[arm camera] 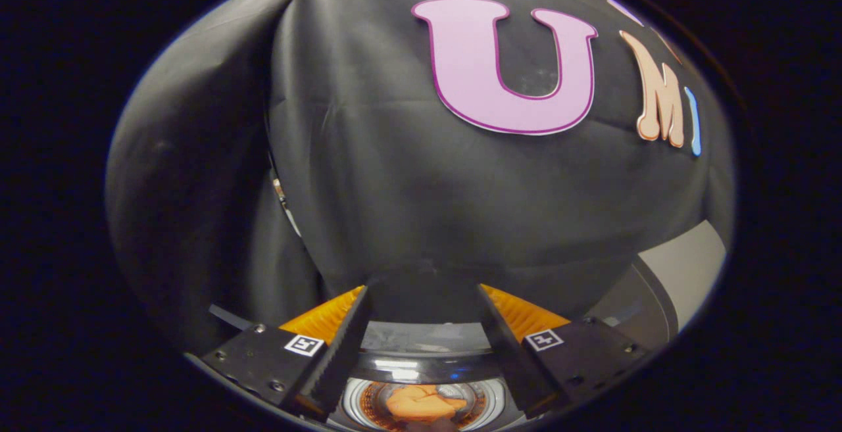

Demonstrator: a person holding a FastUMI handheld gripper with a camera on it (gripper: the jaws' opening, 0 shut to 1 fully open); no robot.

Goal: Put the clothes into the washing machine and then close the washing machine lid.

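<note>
Booth wall [408,175] was seen as matt black cloth, softly creased, with folds. Washing machine [421,369] rim was noted as glossy dark plastic with sharp highlights; its drum [358,399] looked like polished metal, ribbed. Clothes [421,402] inside were seen as soft, crumpled orange fabric. Tongs [421,300] were held apart on nothing; fingers [342,346] were noted as matt, with serrated inner edges and ridged outer faces.
</note>
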